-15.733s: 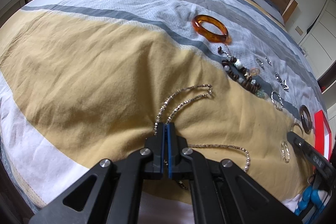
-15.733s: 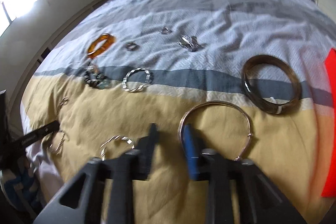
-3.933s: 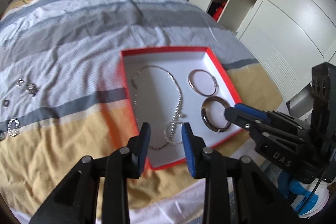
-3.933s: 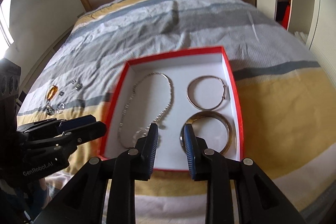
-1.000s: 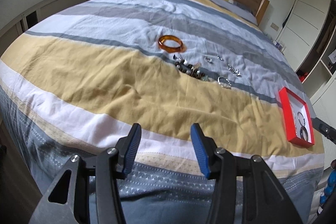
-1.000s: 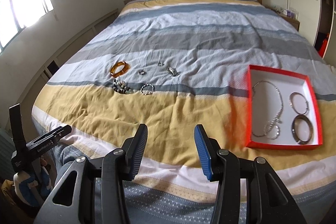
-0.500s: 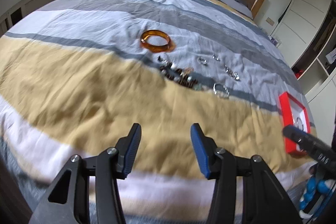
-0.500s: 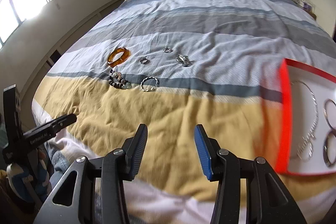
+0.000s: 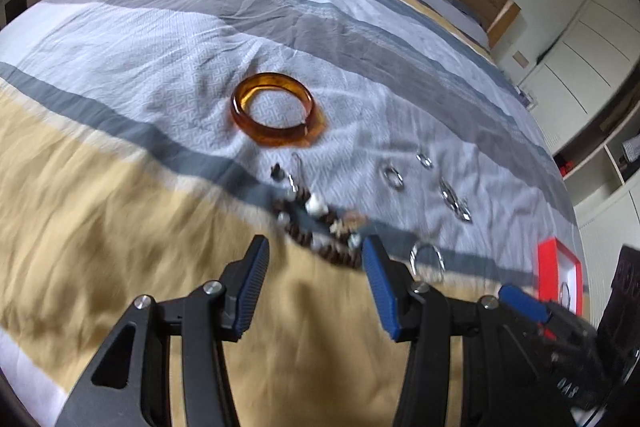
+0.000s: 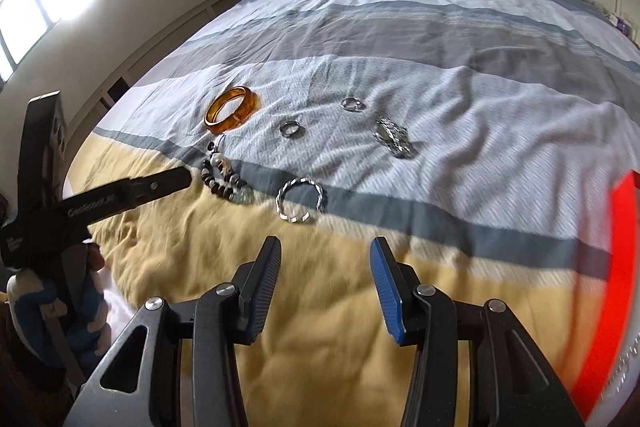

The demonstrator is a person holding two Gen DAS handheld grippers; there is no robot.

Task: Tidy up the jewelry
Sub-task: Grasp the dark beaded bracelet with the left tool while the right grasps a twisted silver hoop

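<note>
Both tongs hang over the yellow band of the bed (image 10: 460,7), near its foot edge. The left tongs (image 9: 316,259) are spread, with nothing between the pads. The right tongs (image 10: 325,259) are likewise spread and empty.

Jewelry lies on the bed cover, toward the left side edge. The amber bangle (image 9: 276,110) rests on the white band. The beaded bracelet (image 9: 320,227) lies just beyond the left tongs. The twisted silver bangle (image 10: 300,200) lies on the grey stripe, just beside the beads. Small silver rings (image 10: 291,128) lie farther up the bed. The red box (image 9: 560,275) sits toward the right side edge.
</note>
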